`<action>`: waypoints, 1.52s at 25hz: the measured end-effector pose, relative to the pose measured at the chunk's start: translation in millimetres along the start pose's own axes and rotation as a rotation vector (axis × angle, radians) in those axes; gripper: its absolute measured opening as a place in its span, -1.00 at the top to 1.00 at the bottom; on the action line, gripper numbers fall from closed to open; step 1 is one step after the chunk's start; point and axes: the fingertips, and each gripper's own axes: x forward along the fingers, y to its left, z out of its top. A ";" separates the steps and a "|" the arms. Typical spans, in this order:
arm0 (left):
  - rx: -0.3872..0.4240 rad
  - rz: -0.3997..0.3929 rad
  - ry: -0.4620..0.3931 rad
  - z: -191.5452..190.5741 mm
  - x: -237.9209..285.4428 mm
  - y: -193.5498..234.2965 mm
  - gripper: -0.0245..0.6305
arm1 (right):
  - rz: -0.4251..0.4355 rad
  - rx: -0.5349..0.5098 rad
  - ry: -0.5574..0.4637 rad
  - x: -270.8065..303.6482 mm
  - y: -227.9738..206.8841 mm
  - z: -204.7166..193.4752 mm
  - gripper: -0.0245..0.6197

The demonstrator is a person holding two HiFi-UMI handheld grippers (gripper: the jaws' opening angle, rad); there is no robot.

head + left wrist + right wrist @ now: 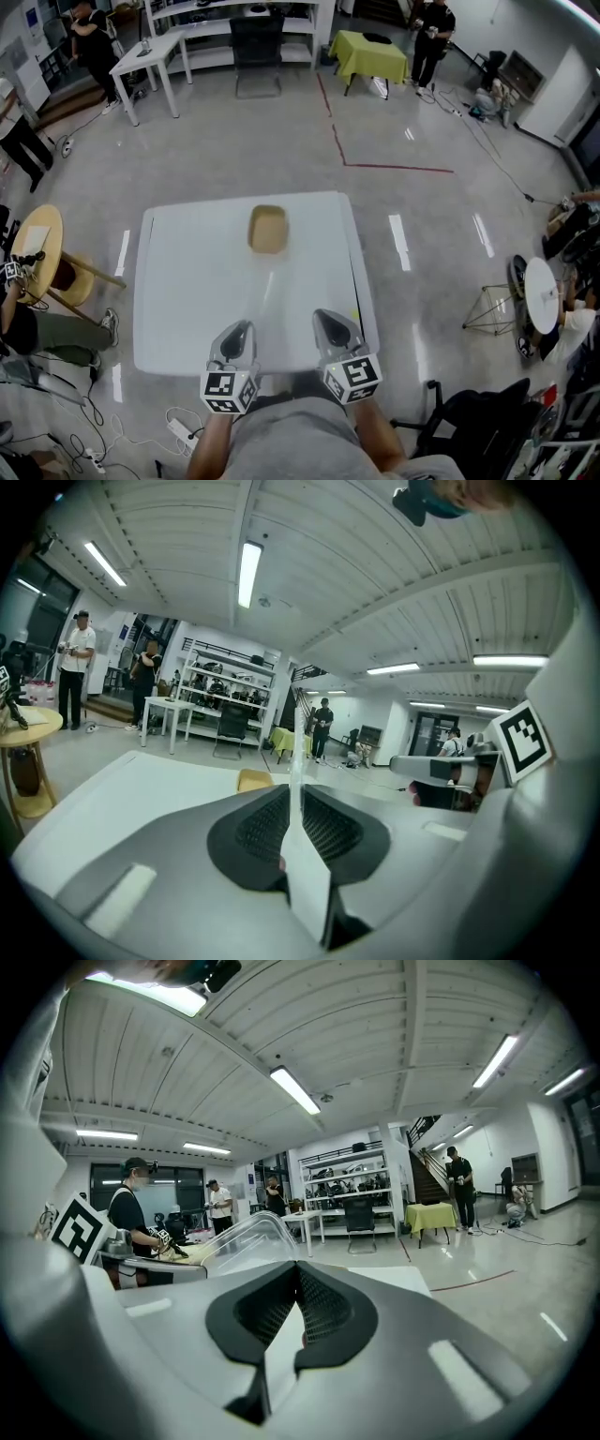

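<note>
While the left gripper (pixel 238 328) hangs over the near edge of the white table (pixel 178 281), its jaws pinch a thin edge of the clear plastic lid (pixel 269 292), which stands edge-on between the pads in the left gripper view. Just right of that gripper the lid reaches out over the table. Farther out, apart from both grippers, lies a tan tray (pixel 268 230). The right gripper (pixel 330 319) sits beside the lid, its jaws pressed together on nothing.

Left gripper (pixel 296 829) jaws pinch thin clear sheet (pixel 297 752) edge-on; tan tray (pixel 254 780) beyond on white table (pixel 141 778)
</note>
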 end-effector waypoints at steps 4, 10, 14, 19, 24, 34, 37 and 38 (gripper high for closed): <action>0.003 -0.007 0.000 0.2 3.2 -1.7 0.78 | -0.006 0.000 0.002 0.0 -2.2 -1.5 0.91; 0.007 -0.010 0.003 1.8 5.8 -1.6 0.78 | -0.008 0.002 0.006 2.4 -3.2 -1.6 0.91; 0.013 -0.012 0.003 4.3 5.7 0.5 0.78 | -0.015 0.001 0.013 5.6 -1.6 -1.0 0.91; 0.016 -0.019 0.000 7.5 9.4 -2.0 0.78 | -0.019 -0.010 0.018 7.4 -2.7 0.1 0.91; 0.015 -0.022 0.000 8.3 10.4 -0.2 0.78 | -0.020 -0.014 0.016 9.8 -1.6 1.6 0.91; 0.015 -0.021 -0.001 8.1 12.1 -0.5 0.78 | -0.022 -0.013 0.017 9.4 -4.0 1.0 0.91; 0.016 -0.021 -0.001 8.3 11.5 -0.7 0.78 | -0.022 -0.011 0.018 9.4 -3.5 0.7 0.91; 0.016 -0.021 -0.002 8.5 11.3 -0.7 0.78 | -0.022 -0.011 0.018 9.3 -3.6 0.7 0.91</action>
